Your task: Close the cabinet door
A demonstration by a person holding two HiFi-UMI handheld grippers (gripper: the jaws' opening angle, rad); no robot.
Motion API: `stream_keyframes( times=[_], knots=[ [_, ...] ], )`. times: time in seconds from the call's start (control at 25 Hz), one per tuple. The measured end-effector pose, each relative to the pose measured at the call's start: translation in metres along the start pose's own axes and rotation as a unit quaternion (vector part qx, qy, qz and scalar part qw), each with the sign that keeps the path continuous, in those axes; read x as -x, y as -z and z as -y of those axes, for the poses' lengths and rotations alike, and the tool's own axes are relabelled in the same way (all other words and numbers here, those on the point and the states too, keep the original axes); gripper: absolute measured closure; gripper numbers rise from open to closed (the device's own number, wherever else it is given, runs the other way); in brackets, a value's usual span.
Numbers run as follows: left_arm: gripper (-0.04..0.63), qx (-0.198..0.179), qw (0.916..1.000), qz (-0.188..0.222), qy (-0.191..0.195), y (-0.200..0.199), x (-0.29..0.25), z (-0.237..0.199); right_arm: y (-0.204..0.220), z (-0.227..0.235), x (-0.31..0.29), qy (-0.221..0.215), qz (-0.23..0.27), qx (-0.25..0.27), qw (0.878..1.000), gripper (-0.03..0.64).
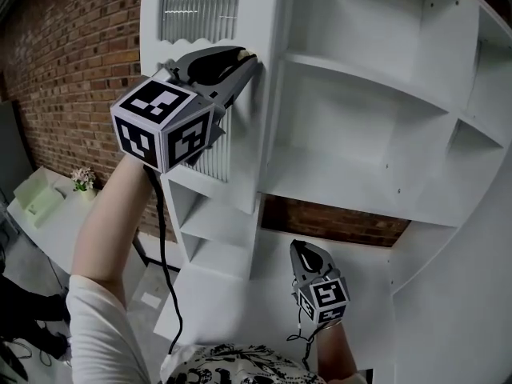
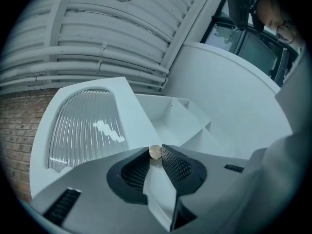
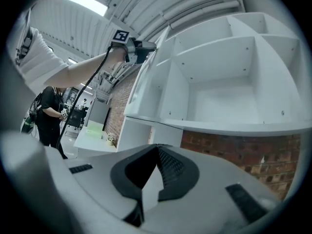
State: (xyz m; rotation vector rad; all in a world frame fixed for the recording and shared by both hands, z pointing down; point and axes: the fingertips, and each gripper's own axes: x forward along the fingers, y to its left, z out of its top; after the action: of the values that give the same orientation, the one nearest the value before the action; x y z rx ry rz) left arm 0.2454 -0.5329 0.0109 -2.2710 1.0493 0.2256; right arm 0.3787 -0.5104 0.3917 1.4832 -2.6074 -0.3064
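Note:
The white cabinet has open shelves, and its door, white with a ribbed glass panel, stands swung out on the left. In the left gripper view the door fills the left side, and a small round brass knob sits pinched between the two dark pads. My left gripper is raised at the door's free edge, shut on that knob. My right gripper hangs low in front of the lower shelf, pointing at the cabinet. Its tips meet with nothing between them.
A brick wall runs behind the cabinet on the left. Below it stands a white table with a pale green box and a small flower pot. A person in dark clothes stands far off.

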Motion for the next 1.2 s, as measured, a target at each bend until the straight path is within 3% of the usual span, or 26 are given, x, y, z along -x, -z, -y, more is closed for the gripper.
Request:
stream_keyframes(
  times=[0.28,0.52,0.88,1.2],
  knots=[
    [0.5,-0.027,0.9992,-0.009,-0.029,0.012,-0.022,-0.004,0.011,0.014,-0.011,-0.013,0.001,-0.016,1.0,0.612],
    [0.502,-0.027,0.9982,0.004,-0.053,0.02,-0.033,-0.009,0.031,0.012,-0.016,-0.023,-0.012,-0.031,0.999,0.612],
    [0.5,-0.043,0.997,-0.009,-0.064,0.034,-0.052,-0.015,0.041,0.023,-0.024,-0.026,-0.019,-0.037,0.999,0.612],
    [0.502,-0.049,0.996,0.014,-0.073,0.035,-0.052,-0.013,0.053,0.025,-0.024,-0.023,-0.032,-0.049,0.998,0.612]
  ],
)
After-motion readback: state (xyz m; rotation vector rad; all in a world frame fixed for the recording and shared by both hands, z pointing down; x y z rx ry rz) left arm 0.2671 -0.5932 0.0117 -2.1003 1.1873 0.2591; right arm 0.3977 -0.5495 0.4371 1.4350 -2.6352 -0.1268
